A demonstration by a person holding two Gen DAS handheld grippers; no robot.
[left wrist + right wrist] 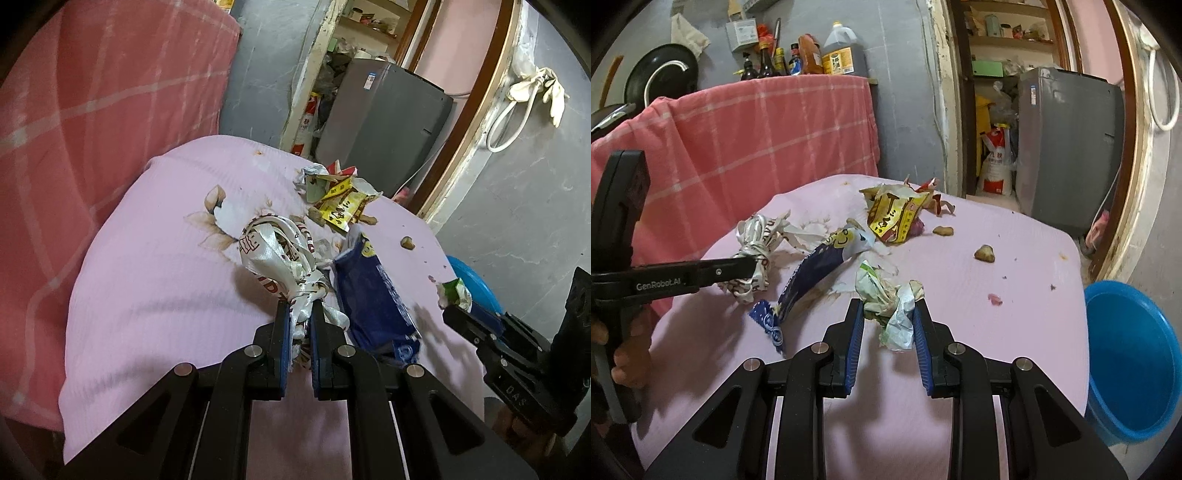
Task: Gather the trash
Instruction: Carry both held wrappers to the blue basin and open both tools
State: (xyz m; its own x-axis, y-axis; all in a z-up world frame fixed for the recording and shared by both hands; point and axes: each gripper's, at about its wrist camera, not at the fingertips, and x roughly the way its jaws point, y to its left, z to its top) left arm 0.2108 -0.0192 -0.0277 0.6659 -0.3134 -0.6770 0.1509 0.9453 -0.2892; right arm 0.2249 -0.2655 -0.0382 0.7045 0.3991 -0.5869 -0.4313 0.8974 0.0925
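- Trash lies scattered over the pink cloth (pixel 979 314) that fills the middle of both views; the blue bucket (pixel 1130 354) stands off its edge at lower right of the right wrist view, nearer the right hand.
- Blue snack wrapper (pixel 816 273) lies loose on the cloth between the two grippers, its long axis running from lower left to upper right.
- Yellow wrapper (pixel 894 214) sits farther up the frame, beyond both sets of fingers.
- White printed bag (pixel 277 258), at centre, is pinched by the left gripper (pixel 300 314), jaws nearly together on it.
- Crumpled green-white wrapper (pixel 890 299) is clamped in the right gripper (pixel 888 314); I judge carrying it rightward to the bucket comes next.
- Small food scraps (pixel 984 253) remain at centre right.
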